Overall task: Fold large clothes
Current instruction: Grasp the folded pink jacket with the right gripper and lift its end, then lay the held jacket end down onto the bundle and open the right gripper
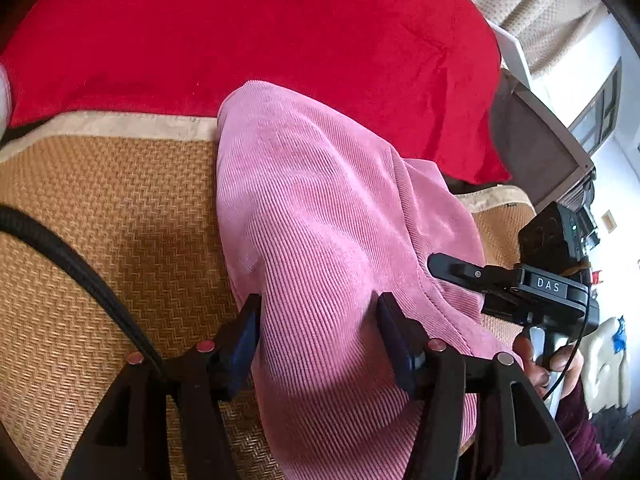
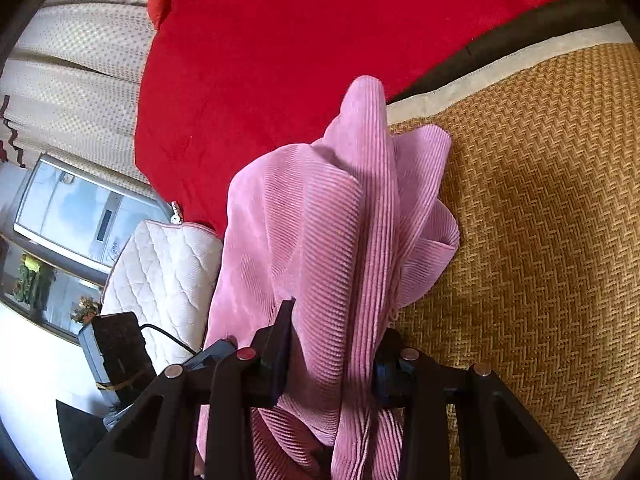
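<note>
A pink corduroy garment (image 1: 320, 220) lies bunched on a woven straw mat (image 1: 120, 208), its far end reaching onto a red blanket (image 1: 260, 32). My left gripper (image 1: 318, 320) straddles a thick fold of it. The cloth fills the gap, but both blue pad faces still show, so the jaws stand open around it. To the right in the same view, the right gripper (image 1: 448, 270) comes in from the side against the garment's hem, held by a hand (image 1: 552, 360). In the right wrist view, my right gripper (image 2: 336, 320) is shut on a gathered ridge of the pink garment (image 2: 320, 220), which hides its right pad.
The straw mat (image 2: 540, 240) has a pale cloth border, and the red blanket (image 2: 280, 40) lies beyond it. A white quilted cushion (image 2: 160, 272) sits at the mat's left edge, with curtains (image 2: 80, 40) behind. A black cable (image 1: 60, 248) curves over the mat on the left.
</note>
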`<action>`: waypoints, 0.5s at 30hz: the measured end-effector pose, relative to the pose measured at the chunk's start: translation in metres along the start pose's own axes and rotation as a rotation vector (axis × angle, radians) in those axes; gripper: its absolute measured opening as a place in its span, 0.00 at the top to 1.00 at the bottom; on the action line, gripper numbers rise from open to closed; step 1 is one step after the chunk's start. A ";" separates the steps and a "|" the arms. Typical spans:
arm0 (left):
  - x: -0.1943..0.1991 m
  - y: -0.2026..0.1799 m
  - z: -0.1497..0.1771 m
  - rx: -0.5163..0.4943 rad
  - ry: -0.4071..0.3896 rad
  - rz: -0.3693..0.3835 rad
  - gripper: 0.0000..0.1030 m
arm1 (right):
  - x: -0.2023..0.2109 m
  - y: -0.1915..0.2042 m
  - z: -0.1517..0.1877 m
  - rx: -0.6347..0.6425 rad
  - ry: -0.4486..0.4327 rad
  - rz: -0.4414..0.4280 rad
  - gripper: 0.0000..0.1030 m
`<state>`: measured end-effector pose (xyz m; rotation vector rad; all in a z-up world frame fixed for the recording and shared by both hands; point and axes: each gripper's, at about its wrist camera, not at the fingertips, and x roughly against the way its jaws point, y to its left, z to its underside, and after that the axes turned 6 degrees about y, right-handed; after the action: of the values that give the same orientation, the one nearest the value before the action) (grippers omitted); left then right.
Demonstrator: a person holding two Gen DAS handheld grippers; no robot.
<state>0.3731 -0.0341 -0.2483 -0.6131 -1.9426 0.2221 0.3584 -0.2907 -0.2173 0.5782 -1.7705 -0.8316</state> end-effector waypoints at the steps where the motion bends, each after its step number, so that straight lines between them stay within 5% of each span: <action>1: -0.001 -0.002 0.001 -0.016 0.002 -0.026 0.41 | -0.002 0.006 0.000 0.013 0.000 0.009 0.63; 6: -0.011 -0.006 0.006 -0.057 0.016 -0.113 0.30 | -0.012 0.013 -0.001 0.025 0.014 0.100 0.50; 15: -0.013 -0.008 0.014 -0.033 0.001 -0.143 0.24 | -0.006 0.004 0.010 -0.017 0.005 0.127 0.49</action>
<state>0.3620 -0.0456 -0.2612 -0.4929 -1.9829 0.0994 0.3512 -0.2812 -0.2203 0.4518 -1.7750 -0.7559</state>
